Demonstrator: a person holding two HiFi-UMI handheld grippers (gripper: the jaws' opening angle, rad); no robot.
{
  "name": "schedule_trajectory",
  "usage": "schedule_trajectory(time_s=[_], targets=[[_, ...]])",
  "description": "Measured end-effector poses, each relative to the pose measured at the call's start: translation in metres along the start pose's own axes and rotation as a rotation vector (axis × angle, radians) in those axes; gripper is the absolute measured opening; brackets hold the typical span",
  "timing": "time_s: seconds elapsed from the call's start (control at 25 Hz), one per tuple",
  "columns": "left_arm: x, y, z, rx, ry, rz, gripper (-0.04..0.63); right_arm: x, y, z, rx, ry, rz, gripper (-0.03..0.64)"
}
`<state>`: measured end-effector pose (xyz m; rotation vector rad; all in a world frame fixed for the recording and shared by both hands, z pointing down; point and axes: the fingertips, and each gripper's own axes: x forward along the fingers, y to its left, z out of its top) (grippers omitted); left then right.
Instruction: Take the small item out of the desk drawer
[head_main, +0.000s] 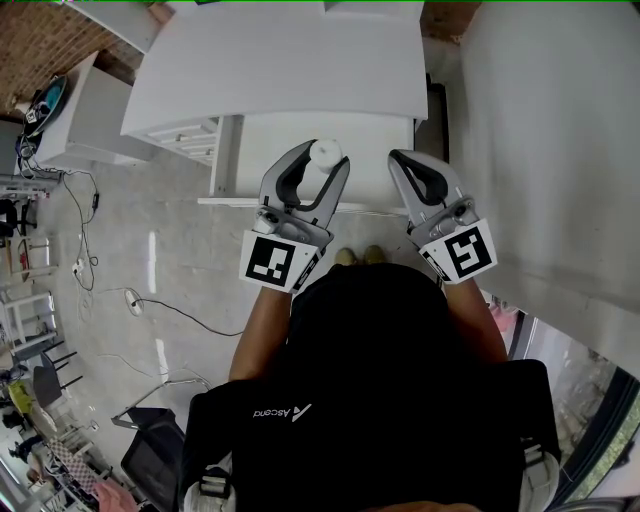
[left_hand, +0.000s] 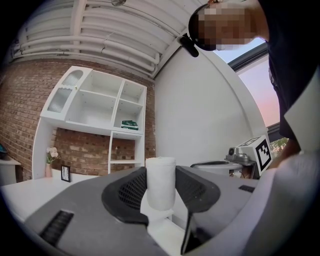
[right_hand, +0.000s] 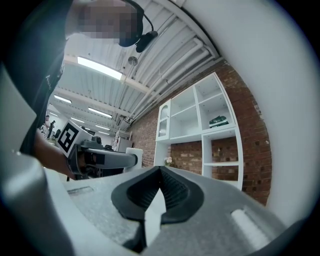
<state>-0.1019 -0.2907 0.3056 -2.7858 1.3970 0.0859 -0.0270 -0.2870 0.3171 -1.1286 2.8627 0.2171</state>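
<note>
A small white cylinder (head_main: 326, 155) is pinched between the jaws of my left gripper (head_main: 318, 168), which is held up above the pulled-out white drawer (head_main: 375, 140) of the desk (head_main: 280, 60). In the left gripper view the cylinder (left_hand: 160, 182) stands upright between the dark pads, with the gripper (left_hand: 161, 189) shut on it. My right gripper (head_main: 400, 160) hovers just to the right at the same height. Its jaws (right_hand: 159, 172) meet with nothing between them. In the right gripper view the left gripper (right_hand: 102, 159) and the cylinder (right_hand: 133, 153) show at the left.
A white cabinet (head_main: 90, 120) stands left of the desk, and cables (head_main: 130, 300) trail over the floor. A white wall (head_main: 550, 150) runs along the right. A white shelf unit (left_hand: 100, 115) stands against the brick wall. The person's feet (head_main: 358, 256) are just before the drawer.
</note>
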Motion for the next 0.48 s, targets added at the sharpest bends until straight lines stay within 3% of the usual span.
schedule_trajectory(time_s=[0.48], targets=[[0.0017, -0.0083, -0.0005, -0.008, 0.006, -0.013, 0.173, -0.0074, -0.0025, -0.0008, 0.003, -0.004, -0.013, -0.002]])
